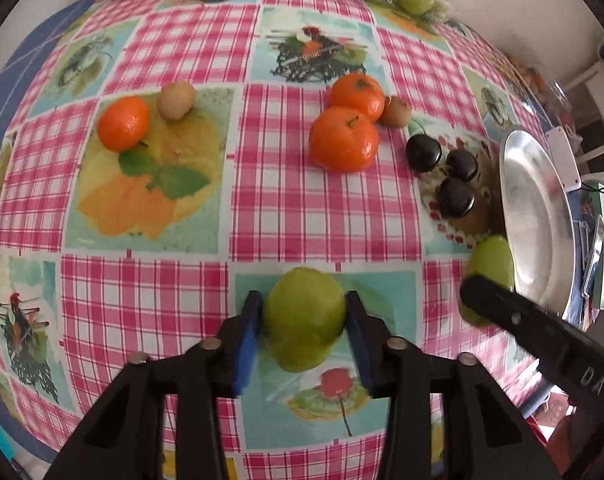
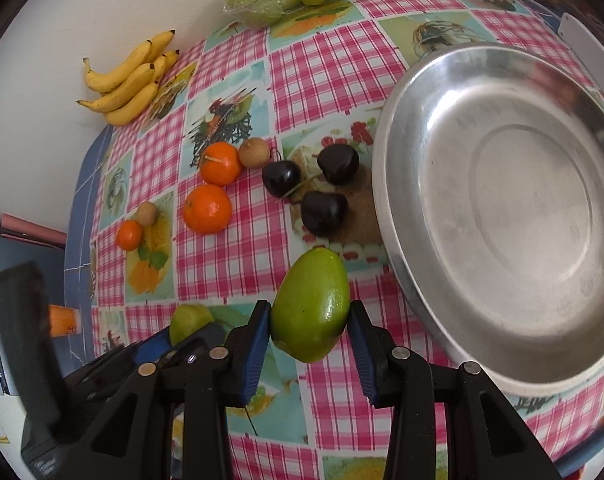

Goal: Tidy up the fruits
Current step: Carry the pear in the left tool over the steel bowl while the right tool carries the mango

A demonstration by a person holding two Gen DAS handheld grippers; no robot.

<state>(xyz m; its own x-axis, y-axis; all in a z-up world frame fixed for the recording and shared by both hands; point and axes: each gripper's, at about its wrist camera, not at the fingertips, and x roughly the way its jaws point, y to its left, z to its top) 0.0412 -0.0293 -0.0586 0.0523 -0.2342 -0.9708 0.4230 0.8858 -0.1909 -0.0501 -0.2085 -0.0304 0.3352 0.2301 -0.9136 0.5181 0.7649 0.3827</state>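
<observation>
Right tool (image 1: 541, 332), "DAS" lettering, clamped on green mango (image 2: 310, 305).

Showing a tablecloth (image 2: 321, 64) in pink-and-white checks with pale blue picture squares. Lying on it: bright orange tangerines (image 2: 207, 209), yellow bananas (image 2: 128, 80), near-black dark fruits (image 2: 325, 207), brown small fruits (image 2: 254, 152). Gleaming silver-grey, the metal bowl (image 2: 413, 92). Glowing green, the mango (image 2: 310, 304) and the pear (image 1: 303, 318), between blue pads (image 2: 256, 350) on black grippers.
</observation>
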